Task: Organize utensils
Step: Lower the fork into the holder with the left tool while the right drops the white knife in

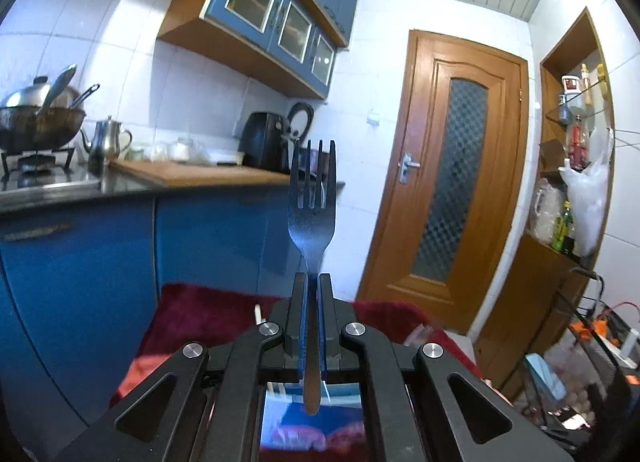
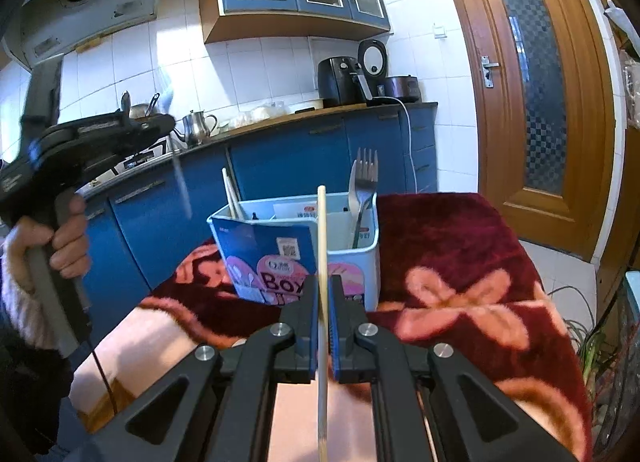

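Observation:
My left gripper (image 1: pixel 313 278) is shut on a dark metal fork (image 1: pixel 312 198), held upright with its tines up, high above the red cloth (image 1: pixel 192 318). In the right wrist view the left gripper (image 2: pixel 168 122) is at the far left, and the fork (image 2: pixel 182 178) it holds shows blurred. My right gripper (image 2: pixel 323 280) is shut on a pale wooden chopstick (image 2: pixel 322 246), upright just in front of the light-blue utensil box (image 2: pixel 256 238). The box holds a metal fork (image 2: pixel 365 178) in its right compartment and chopsticks (image 2: pixel 231 192) at its left.
The box stands on a table covered by a dark-red flowered blanket (image 2: pixel 460 262). Blue kitchen cabinets (image 2: pixel 304 158) and a counter with a kettle (image 2: pixel 198 128) and an air fryer (image 2: pixel 340 80) lie behind. A wooden door (image 2: pixel 532 94) is at the right.

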`<state>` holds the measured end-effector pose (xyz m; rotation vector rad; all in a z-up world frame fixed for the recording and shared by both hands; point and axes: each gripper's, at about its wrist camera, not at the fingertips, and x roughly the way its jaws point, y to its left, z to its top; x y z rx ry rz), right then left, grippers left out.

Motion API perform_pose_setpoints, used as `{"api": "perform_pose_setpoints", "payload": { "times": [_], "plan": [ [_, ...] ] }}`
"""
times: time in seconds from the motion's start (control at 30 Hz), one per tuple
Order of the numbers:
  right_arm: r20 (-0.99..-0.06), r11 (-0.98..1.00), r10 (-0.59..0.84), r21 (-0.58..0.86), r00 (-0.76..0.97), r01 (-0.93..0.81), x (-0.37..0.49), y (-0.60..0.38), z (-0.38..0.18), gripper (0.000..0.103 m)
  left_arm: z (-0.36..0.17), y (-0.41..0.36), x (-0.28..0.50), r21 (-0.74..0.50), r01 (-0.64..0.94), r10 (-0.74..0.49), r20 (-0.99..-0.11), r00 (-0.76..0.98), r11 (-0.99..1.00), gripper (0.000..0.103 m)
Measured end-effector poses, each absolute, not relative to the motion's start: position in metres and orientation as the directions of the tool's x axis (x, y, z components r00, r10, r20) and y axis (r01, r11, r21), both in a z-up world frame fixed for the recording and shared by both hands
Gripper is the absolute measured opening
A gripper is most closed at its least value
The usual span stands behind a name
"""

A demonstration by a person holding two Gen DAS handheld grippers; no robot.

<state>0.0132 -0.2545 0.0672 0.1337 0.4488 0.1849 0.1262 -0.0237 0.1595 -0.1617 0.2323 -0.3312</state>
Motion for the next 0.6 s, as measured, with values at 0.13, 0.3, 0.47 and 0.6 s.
{"api": "perform_pose_setpoints", "payload": {
  "times": [0.13,0.3,0.47,0.6],
  "plan": [
    [-0.398,0.976,0.202,0.152,0.895,-0.153,0.023,-0.255,0.079,0.006,0.151,-0.029,0.149,-0.192,0.277,-0.315,-0.207,0.926,0.941,0.004],
    [-0.333,0.983,0.177,0.110,0.926,-0.148,0.042,-0.255,0.099,0.006,0.131,-0.035,0.164,-0.170,0.250,-0.285,-0.232,0.930,0.953,0.004],
    [-0.280,0.982,0.184,0.103,0.942,-0.161,0.075,-0.257,0.115,0.006,0.114,-0.036,0.172,-0.164,0.242,-0.279,-0.266,0.923,0.956,0.004],
    [-0.235,0.981,0.180,0.112,0.955,-0.157,0.106,-0.256,0.119,0.006,0.107,-0.038,0.176,-0.155,0.247,-0.282,-0.278,0.918,0.957,0.004]
  ]
}}
